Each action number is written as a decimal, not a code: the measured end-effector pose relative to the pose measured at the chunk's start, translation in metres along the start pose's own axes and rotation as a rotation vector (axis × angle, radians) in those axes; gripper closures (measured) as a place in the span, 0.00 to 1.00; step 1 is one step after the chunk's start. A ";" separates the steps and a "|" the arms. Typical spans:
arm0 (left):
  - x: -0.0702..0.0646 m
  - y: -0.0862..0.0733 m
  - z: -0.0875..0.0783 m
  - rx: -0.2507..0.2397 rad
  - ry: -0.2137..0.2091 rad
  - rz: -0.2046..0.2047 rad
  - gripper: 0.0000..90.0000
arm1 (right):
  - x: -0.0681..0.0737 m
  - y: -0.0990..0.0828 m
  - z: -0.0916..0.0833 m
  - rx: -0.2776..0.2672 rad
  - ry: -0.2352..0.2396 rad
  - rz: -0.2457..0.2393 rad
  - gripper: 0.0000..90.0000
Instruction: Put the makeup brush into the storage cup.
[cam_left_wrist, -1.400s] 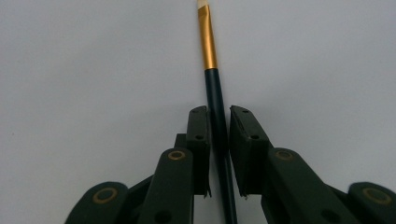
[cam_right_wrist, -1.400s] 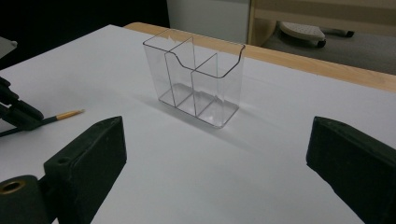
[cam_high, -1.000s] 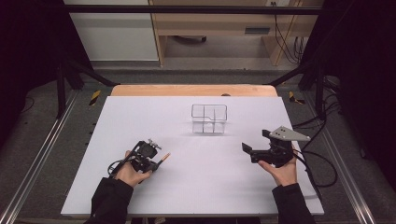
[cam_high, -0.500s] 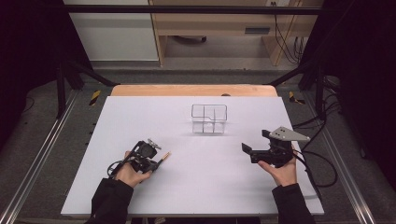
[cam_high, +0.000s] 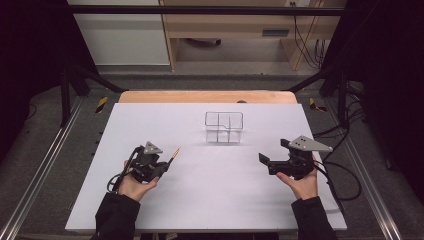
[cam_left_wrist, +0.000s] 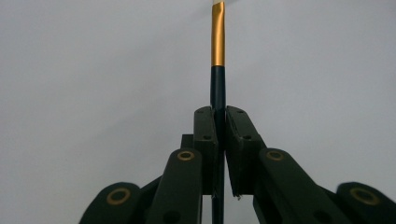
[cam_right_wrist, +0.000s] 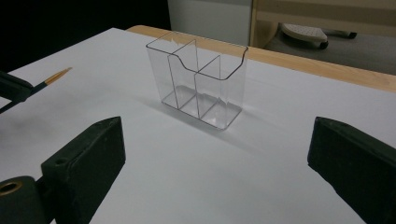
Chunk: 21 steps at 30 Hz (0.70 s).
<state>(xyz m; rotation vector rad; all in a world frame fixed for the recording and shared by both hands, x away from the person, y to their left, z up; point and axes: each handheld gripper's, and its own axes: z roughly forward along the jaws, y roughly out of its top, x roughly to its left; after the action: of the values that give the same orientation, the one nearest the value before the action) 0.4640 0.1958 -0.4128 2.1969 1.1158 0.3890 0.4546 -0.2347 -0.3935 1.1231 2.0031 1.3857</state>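
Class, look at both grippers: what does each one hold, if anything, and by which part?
The left gripper clamps a brush by its dark handle, just below the gold ferrule. The right gripper is open and holds nothing.

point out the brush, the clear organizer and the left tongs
brush (cam_left_wrist: 218, 32): left gripper view, gold ferrule
clear organizer (cam_right_wrist: 198, 86): right gripper view, centre divider
left tongs (cam_high: 167, 163): high view, tips shut on the brush

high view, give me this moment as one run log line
left gripper: shut on brush | right gripper: open, holds nothing | clear organizer: upright mid-table, nothing visible inside | brush: off table
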 end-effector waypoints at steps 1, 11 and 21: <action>0.000 0.000 -0.001 -0.009 0.003 0.001 0.92 | 0.000 0.000 0.000 -0.001 0.001 0.002 0.05; -0.004 -0.001 -0.008 -0.077 0.027 -0.009 0.92 | 0.001 0.000 0.001 -0.006 0.010 0.013 0.05; -0.009 -0.002 -0.015 -0.164 0.057 -0.024 0.92 | 0.004 0.002 0.002 -0.026 0.029 0.034 0.04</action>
<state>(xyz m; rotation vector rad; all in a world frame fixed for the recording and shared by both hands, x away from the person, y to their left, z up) 0.4496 0.1951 -0.4030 2.0388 1.0992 0.5174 0.4544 -0.2304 -0.3925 1.1366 1.9889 1.4489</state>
